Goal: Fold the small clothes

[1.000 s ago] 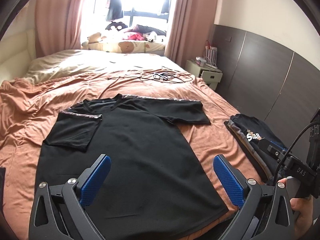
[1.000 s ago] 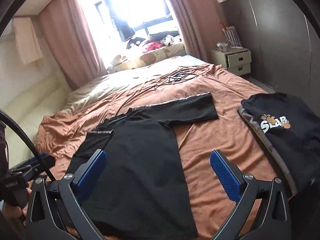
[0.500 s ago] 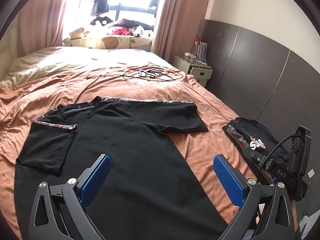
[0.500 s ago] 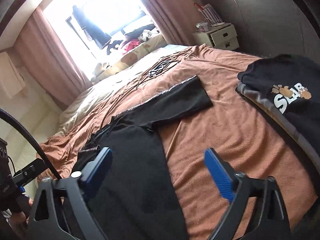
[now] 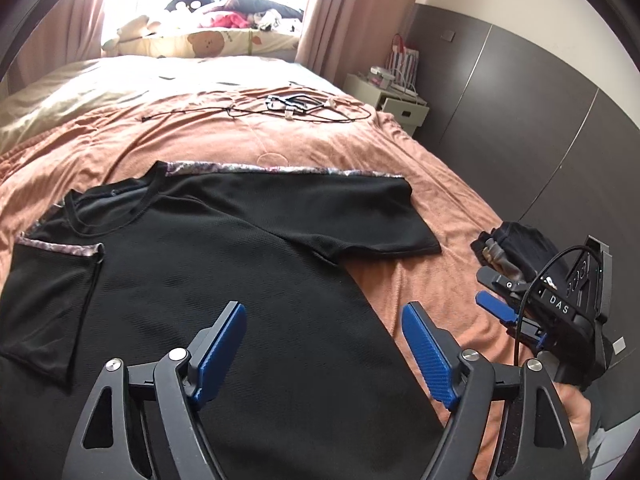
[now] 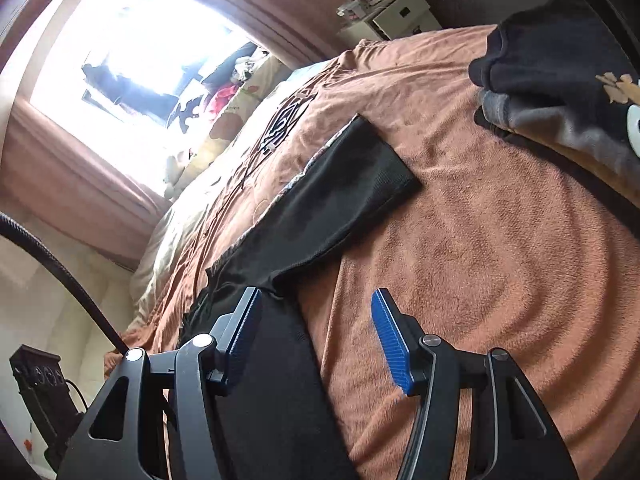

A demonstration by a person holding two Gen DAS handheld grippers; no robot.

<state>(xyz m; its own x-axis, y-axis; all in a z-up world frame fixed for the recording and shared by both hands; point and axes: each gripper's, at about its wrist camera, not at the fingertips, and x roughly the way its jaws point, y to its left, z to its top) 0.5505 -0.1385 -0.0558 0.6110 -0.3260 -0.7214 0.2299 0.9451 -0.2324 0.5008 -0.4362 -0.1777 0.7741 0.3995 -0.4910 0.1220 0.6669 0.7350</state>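
T-shirt (image 5: 208, 280), black with patterned shoulder trim, lies flat on the bed (image 5: 400, 152), front up, 1 sleeve already folded over the chest, the other sleeve (image 5: 352, 216) spread toward the folded pile.

From my left wrist view, my left gripper (image 5: 322, 340) hangs over the T-shirt's lower body near its side edge. Its jaws have just been closing yet stand fairly wide, with only cloth below them and nothing pinched. Beyond that edge I see my right gripper (image 5: 502, 312), held by a hand (image 5: 576, 412), between the T-shirt and the folded pile (image 5: 516, 240).

From my right wrist view, my right gripper (image 6: 316, 340) straddles the T-shirt's side edge just below the spread sleeve's armpit. Its jaws have just been closing and stand about half apart, not yet gripping.

I judge the step to be the second side fold: the next move calls for both pairs of jaws to pinch that side edge and carry it across the T-shirt.

Count: 1 T-shirt spread out, 1 folded pile, 2 grippers, 1 tangle of cables (image 5: 296, 104) far up the bed from the T-shirt.
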